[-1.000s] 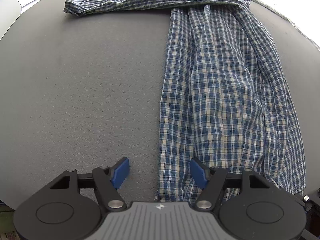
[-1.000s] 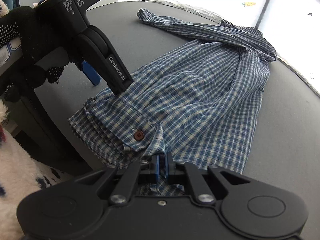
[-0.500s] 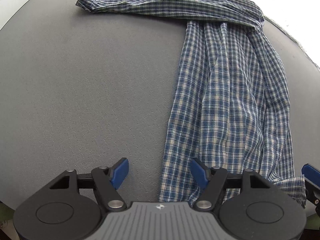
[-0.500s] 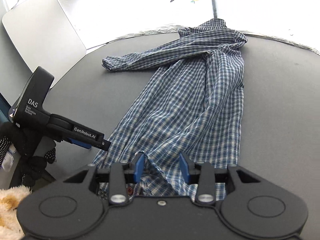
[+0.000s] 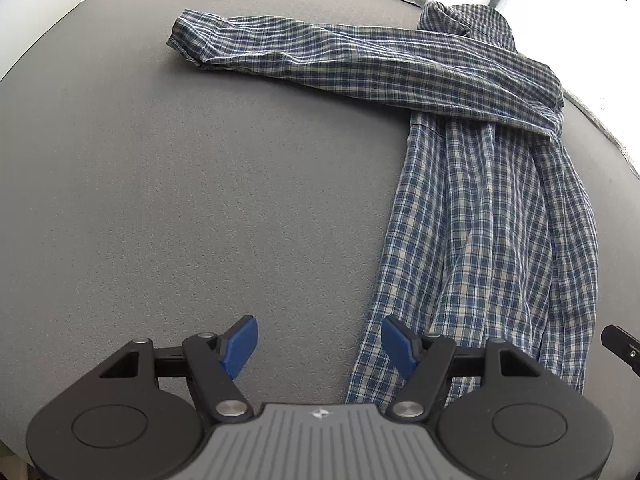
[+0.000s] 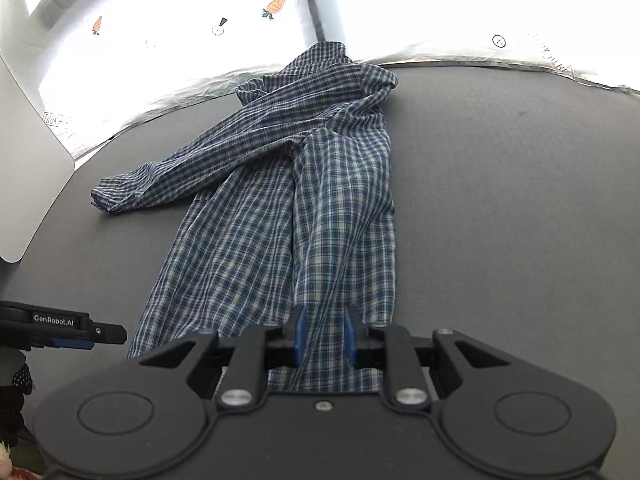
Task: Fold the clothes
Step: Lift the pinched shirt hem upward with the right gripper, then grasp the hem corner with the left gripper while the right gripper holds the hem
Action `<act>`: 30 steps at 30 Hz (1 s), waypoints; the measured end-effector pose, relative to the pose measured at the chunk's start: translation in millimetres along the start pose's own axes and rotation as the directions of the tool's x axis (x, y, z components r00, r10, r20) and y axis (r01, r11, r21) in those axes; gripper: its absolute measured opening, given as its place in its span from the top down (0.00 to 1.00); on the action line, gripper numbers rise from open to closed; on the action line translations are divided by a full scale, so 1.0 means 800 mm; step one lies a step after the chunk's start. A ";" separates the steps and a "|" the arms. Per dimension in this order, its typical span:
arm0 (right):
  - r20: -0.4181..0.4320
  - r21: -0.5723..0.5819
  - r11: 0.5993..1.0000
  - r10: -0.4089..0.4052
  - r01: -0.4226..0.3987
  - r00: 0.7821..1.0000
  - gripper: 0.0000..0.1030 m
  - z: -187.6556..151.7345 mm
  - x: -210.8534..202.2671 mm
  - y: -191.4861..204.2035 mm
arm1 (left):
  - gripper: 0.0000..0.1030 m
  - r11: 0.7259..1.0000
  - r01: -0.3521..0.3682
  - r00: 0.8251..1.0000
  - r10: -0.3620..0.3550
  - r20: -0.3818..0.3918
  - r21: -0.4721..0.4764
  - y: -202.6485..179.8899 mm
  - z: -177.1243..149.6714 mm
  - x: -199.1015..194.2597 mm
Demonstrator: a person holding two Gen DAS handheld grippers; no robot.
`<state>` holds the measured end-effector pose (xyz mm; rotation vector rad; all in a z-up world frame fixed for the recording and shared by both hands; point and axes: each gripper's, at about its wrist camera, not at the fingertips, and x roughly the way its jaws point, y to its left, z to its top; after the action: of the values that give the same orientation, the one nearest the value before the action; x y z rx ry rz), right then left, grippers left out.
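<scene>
Nearest the person, the left tongs [image 5: 319, 346] hang spread wide over bare grey bench [image 5: 200, 208], blue pads [image 5: 239, 346] well apart and holding nothing. The shirt's hem edge lies just beside the right-hand pad; whether they touch cannot be told.

The right tongs [image 6: 322, 336] are parted by a narrow gap, with plaid cloth showing between and under the blue pads [image 6: 300, 334]. No pinch is visible. A second ago they were pressed together on the hem near a brown button; half a second ago they were already apart.

The plaid shirt [image 6: 280, 216] lies on the bench, bunched into a long strip. Its long axis runs from the hem at the near edge away to the collar [image 6: 328, 54] at the far edge, next to the crinkled foil border [image 6: 480, 60]. One sleeve [image 5: 320, 56] branches off at the shoulder end and stretches crosswise toward the left, cuff at its outer tip, lying flat on the bench.

Against a second ago: the hem is no longer lifted and ruffled but lies down on the surface, the body drawn out straighter. In the left view the shirt has slid rightward in the frame and the collar now shows. The left tongs sit at the far left of the right view [image 6: 80, 330], lower than before.

Beyond the bench, a white sheet with carrot prints [image 6: 276, 5].
</scene>
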<state>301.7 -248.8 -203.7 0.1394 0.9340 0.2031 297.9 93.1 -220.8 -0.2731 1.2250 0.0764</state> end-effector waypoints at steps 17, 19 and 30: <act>-0.070 0.011 1.000 0.006 -0.005 0.998 0.80 0.098 0.107 -0.003 | 0.31 0.993 -0.078 0.995 0.083 0.056 -0.086 0.035 0.107 0.041; -0.069 0.048 0.999 0.020 -0.016 0.997 0.80 0.111 0.117 -0.011 | 0.31 0.991 -0.092 0.992 0.100 0.081 -0.095 0.043 0.124 0.042; 0.118 0.364 0.927 0.049 -0.090 0.992 0.55 0.229 0.187 -0.109 | 0.30 0.942 -0.077 0.967 0.150 0.205 -0.327 0.116 0.223 0.058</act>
<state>546.4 -304.5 -231.1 0.5277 0.8530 0.0821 458.3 222.9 -224.0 -0.4603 0.9958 0.3987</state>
